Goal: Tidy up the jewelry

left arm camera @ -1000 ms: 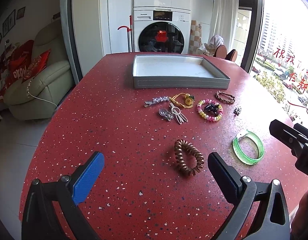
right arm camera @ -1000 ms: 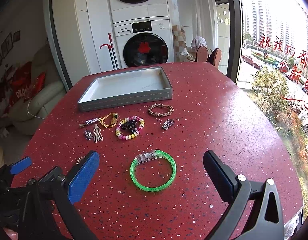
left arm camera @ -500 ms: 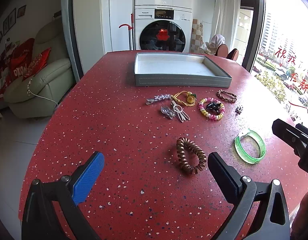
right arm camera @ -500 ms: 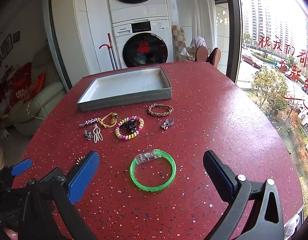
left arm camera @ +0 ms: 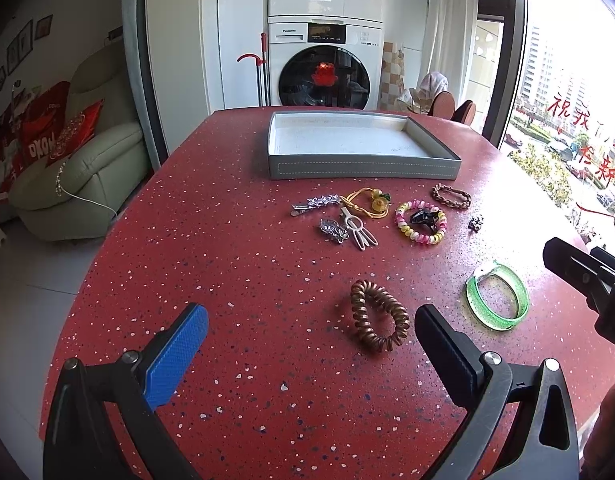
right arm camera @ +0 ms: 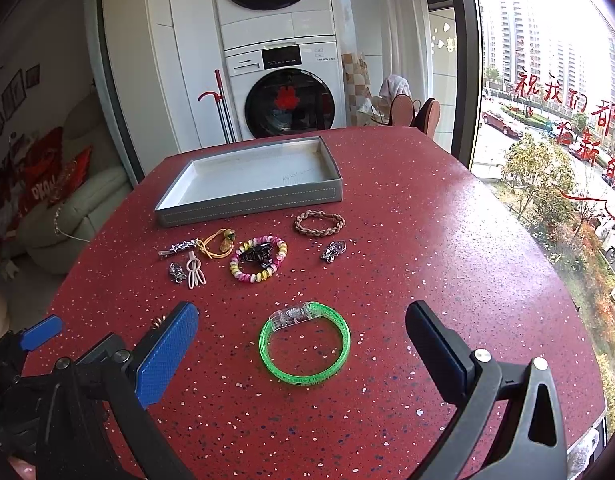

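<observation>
Left fingers: the left gripper [left arm camera: 311, 354] hangs over the worktop [left arm camera: 227, 272] with its fingers spread wide and nothing between them
Right fingers: the right gripper [right arm camera: 301, 352] is just as wide open and also holds nothing
Between the right fingers: a green bangle [right arm camera: 304, 347] lies flat, centred in the gap, its clear clasp on the far side; neither finger touches it
Ahead of the left fingers: a brown coil hair tie [left arm camera: 379, 322] lies flat, just inside the right-hand finger and off centre; its long axis runs roughly away from the camera, slanting a little to the right
Nearer hand: the right gripper is already lined up on the bangle, so it looks the readier of the two; the left would need a small shift to its right to centre the hair tie
Further out: a loose cluster well ahead of both grippers, with a star hair clip [left arm camera: 316, 203], a yellow cord with a charm [left arm camera: 367, 200], a white clip [left arm camera: 359, 232], a small silver piece [left arm camera: 333, 230] and a pastel bead bracelet [left arm camera: 421, 222] with a black claw clip inside it
Right of the cluster: a braided brown bracelet [right arm camera: 319, 222] and a small metal charm [right arm camera: 333, 250]
Farthest: a grey tray [right arm camera: 251, 205] with nothing in it, beyond all the jewelry, likely where the pieces belong
Progress: nothing sorted yet, by the look of it
</observation>
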### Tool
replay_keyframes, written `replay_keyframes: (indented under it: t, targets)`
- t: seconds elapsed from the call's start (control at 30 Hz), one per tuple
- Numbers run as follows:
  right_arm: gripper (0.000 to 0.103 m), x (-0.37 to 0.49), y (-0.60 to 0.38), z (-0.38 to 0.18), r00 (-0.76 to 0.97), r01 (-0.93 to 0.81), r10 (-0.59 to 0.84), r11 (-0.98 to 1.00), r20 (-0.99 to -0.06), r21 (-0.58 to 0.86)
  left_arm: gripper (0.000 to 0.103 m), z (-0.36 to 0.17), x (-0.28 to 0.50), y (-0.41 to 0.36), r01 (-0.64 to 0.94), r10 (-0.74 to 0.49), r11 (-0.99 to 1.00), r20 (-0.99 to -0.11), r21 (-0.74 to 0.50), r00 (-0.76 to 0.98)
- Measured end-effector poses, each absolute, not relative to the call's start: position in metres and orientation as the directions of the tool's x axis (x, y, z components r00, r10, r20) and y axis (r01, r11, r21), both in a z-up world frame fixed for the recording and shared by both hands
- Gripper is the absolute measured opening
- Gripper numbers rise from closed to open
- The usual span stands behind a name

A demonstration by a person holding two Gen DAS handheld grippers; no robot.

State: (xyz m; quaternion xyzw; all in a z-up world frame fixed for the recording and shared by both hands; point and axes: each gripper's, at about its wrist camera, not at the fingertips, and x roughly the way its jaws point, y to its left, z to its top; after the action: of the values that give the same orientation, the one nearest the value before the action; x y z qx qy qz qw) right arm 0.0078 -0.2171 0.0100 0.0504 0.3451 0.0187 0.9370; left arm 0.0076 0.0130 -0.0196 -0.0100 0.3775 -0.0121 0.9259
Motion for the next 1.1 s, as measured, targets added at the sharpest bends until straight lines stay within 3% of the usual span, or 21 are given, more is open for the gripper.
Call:
replay_keyframes:
  t: [1.1]
  targets:
    - [0.103, 0.0090, -0.2176, 0.0111, 0.767, 0.001, 0.073, 0.993, -0.637, 0.115, 0.103, -0.0155, 0.0065, 0.0105, 0.016, -0.027, 1.000, -0.687, -0.023, 0.727]
